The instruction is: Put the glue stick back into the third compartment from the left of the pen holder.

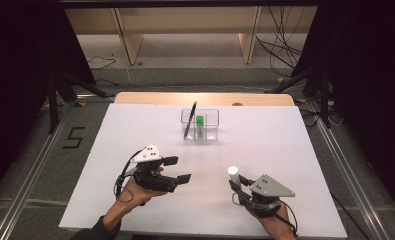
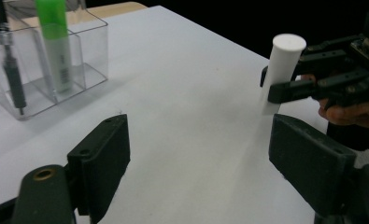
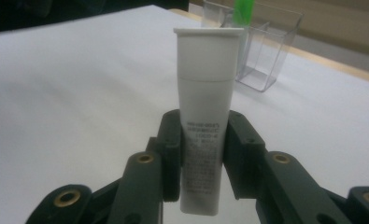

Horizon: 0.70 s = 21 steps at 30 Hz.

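Black grippers (image 1: 177, 170) (grey triangular plates)

lighting: bright overhead light on the white desk (image 1: 135, 140), surroundings dark at both sides. shadows: soft and faint. glare: mild washout on the desk's far half. focus: high view slightly soft; near tongs (image 2: 196, 158) blurred in the left gripper view; clear organiser (image 3: 261, 42) out of focus behind.

A large dark numeral "5" (image 1: 73, 138) is marked on the grey floor, left of the tabletop. The white tube (image 3: 205, 121) carries several lines of small dark print, too blurred to read. The green marker (image 2: 56, 42) bears a barcode-like label, likewise illegible.
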Motion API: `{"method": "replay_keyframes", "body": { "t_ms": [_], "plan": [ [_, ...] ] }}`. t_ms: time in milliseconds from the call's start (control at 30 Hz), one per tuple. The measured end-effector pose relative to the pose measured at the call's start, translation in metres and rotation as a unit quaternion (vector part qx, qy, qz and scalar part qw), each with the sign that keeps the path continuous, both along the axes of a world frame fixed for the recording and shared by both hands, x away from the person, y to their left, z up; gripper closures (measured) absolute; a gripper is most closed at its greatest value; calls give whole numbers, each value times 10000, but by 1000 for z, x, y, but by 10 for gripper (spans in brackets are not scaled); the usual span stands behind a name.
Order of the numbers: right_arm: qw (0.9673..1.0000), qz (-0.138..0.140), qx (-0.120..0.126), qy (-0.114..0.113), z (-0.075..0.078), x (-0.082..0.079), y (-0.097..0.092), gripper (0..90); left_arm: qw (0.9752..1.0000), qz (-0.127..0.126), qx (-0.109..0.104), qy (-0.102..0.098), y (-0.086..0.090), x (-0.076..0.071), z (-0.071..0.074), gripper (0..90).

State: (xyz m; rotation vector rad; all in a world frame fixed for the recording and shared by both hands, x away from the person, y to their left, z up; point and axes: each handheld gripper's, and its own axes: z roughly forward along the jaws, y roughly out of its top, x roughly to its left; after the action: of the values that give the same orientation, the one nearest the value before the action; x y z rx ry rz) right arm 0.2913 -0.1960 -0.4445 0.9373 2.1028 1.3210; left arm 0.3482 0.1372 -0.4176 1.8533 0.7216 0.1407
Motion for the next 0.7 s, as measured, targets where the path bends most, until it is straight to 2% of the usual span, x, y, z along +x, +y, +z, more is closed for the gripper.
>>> {"method": "replay_keyframes", "body": {
  "t_ms": [167,367,467,533,700],
  "plan": [
    [9980,-94,535,319,9,26,-8,703,9995,305,-79,-101,17,-8,-14,205],
    [9938,-96,960,553,24,63,-5,703,9979,623,111,-169,33,-13,-26,195],
    [9924,-143,1053,626,31,83,-1,703,9978,634,82,-145,38,-16,-30,190],
    [9916,-162,1094,671,36,97,2,703,9975,664,161,-166,40,-18,-32,182],
    [9922,-222,1026,666,49,131,13,703,9970,752,136,-137,46,-21,-37,179]
  ]
}}
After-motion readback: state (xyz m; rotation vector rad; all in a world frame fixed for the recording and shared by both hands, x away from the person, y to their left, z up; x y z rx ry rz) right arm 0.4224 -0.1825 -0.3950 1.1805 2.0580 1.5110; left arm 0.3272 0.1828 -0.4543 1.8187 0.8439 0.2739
